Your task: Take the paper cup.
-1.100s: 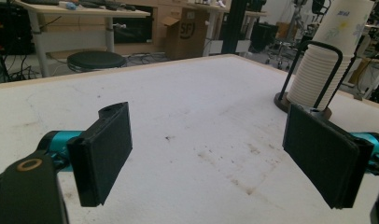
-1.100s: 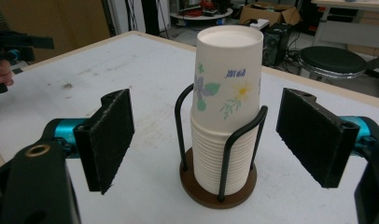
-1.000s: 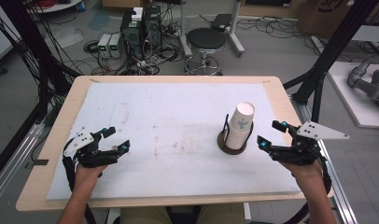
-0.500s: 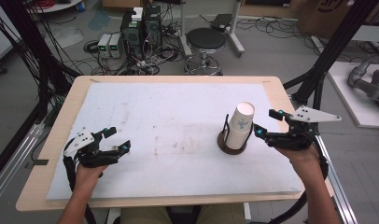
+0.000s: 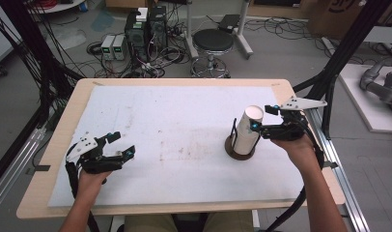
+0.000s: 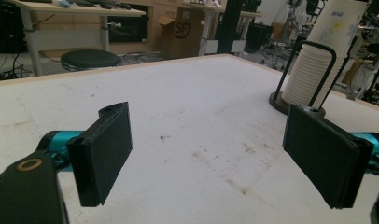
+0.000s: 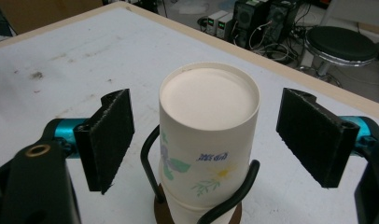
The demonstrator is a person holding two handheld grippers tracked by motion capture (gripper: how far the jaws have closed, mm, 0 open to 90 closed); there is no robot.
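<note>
**Open jaws flank the top paper cup**

Your right gripper [image 5: 262, 117] sits level with the top of the stack of paper cups [image 5: 245, 130], its flat black jaws spread wide on either side of the uppermost cup and touching neither wall; the pads [image 7: 110, 140] look coarse, almost felt-like. The stack stands inverted on a round dark base [image 5: 240, 148] at the right of the white, stained table cover [image 5: 175, 125], hemmed by bent black wire hoops [image 7: 148, 158]; the top cup is smooth and cream-white, printed with small flowers and leaves (lower cups show as fine ribbed rims in the left gripper view). Your left gripper [image 5: 118, 145] rests low over the cover near the front left, jaws likewise parted and holding nothing, well apart from the stack.
</note>
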